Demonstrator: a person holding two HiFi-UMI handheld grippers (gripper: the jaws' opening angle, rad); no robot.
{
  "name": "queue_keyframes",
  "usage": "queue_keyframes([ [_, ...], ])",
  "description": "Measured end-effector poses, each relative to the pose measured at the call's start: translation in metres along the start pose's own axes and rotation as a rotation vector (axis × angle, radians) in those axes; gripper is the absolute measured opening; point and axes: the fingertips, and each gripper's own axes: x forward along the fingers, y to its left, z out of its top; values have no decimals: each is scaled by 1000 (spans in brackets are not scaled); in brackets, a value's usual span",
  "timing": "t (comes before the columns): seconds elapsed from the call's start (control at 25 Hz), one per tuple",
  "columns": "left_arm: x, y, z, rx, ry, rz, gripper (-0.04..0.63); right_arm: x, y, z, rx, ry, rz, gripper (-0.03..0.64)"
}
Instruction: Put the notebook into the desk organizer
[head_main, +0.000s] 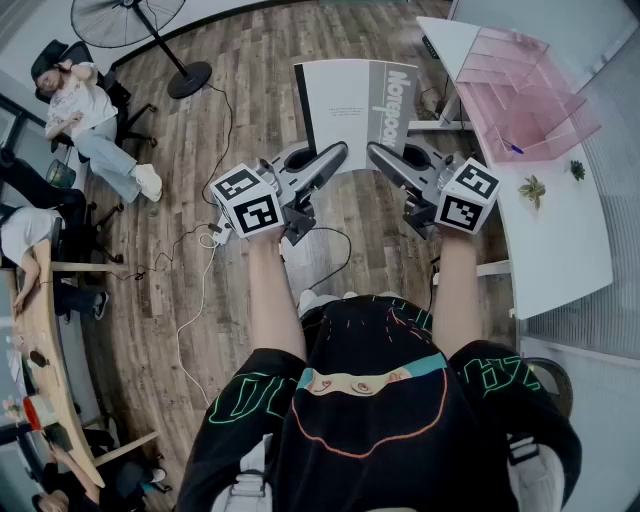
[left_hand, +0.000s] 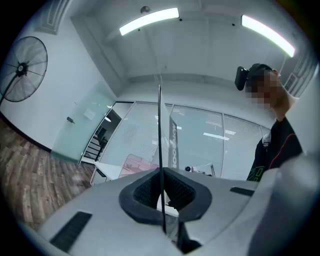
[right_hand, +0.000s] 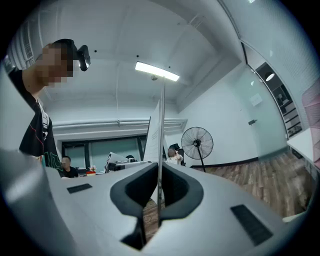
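Both the left gripper (head_main: 338, 153) and right gripper (head_main: 376, 152) pinch the near edge of the thin, flat grey notebook (head_main: 352, 100), held apart from the clear pink desk organizer (head_main: 520, 95). Each gripper view shows only its blade-thin edge between closed jaws; the head view shows its cover.

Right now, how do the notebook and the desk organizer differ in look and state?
The notebook is flat, opaque grey-and-white; the desk organizer is a translucent pink box with stepped compartments. The notebook hangs over the floor, pinched by the left gripper and right gripper; the desk organizer stands on the white desk. They do not touch.
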Motion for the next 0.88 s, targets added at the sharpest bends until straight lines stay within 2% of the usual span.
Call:
queue_keyframes([
  [0.32,5,1,0,9,-9,21,5,-1,-5,2,-55,14,0,20],
  [0.88,4,14,17,30,-22,81,5,17,-17,13,-66,-12,34,20],
])
